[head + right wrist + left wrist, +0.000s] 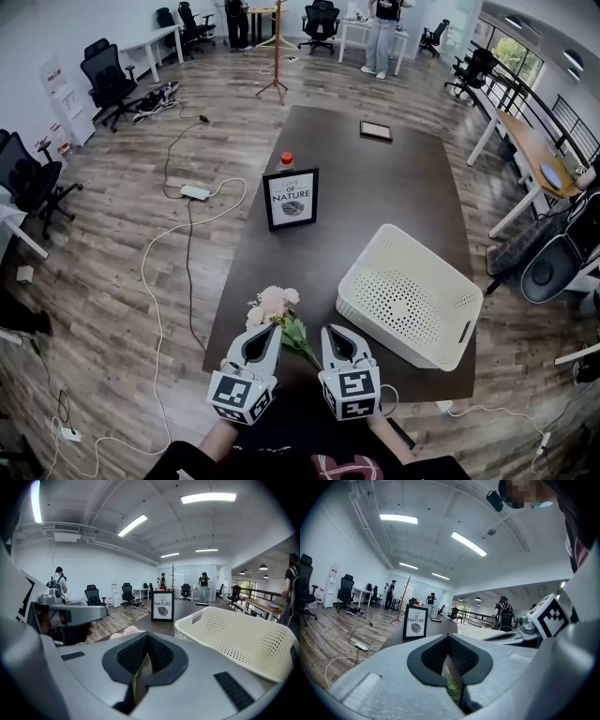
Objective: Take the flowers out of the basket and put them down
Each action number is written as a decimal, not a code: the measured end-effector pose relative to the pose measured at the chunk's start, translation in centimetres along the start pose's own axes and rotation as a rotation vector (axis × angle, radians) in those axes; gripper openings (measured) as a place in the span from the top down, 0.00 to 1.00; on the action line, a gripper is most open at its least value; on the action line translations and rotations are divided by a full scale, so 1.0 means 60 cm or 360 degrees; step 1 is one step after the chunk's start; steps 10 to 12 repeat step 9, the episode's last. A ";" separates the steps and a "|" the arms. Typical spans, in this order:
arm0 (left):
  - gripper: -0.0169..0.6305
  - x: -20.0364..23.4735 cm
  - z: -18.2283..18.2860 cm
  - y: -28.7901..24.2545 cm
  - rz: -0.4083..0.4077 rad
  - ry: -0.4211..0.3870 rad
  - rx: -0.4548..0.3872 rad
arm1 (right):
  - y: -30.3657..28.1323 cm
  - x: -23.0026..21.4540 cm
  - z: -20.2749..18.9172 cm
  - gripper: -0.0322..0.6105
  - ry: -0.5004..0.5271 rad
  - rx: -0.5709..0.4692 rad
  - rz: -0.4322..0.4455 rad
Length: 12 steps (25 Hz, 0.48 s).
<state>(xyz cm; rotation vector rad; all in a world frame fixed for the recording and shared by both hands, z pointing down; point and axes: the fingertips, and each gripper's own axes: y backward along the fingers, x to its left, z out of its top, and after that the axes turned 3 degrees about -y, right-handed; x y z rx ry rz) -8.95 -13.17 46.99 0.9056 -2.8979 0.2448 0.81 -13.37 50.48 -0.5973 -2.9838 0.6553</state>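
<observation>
A bunch of pale pink flowers (274, 303) with green leaves lies on the dark table (375, 187) near its front edge, outside the white perforated basket (409, 298). My left gripper (271, 328) sits just left of the leaves, its jaws closed tip to tip. A green leaf (452, 684) shows through the slit behind its pads. My right gripper (330, 330) is just right of the thin stem, jaws together, with the basket (234, 639) at its right. The pink blooms (129, 631) show past its left jaw.
A framed "Nature" sign (291, 199) stands mid-table with a red-capped bottle (286, 160) behind it, and a dark tablet (376, 130) lies at the far end. Office chairs, desks, cables and a power strip (195, 192) are around on the wooden floor. People stand at the back.
</observation>
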 end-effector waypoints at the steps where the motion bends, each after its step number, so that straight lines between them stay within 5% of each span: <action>1: 0.96 -0.001 0.001 0.000 0.0001 -0.0002 -0.0001 | 0.000 0.000 0.001 0.94 -0.0004 -0.0004 0.0004; 12: 0.96 0.000 -0.001 0.003 0.0007 -0.0007 -0.0006 | -0.001 0.004 -0.004 0.94 0.0014 -0.0018 0.0021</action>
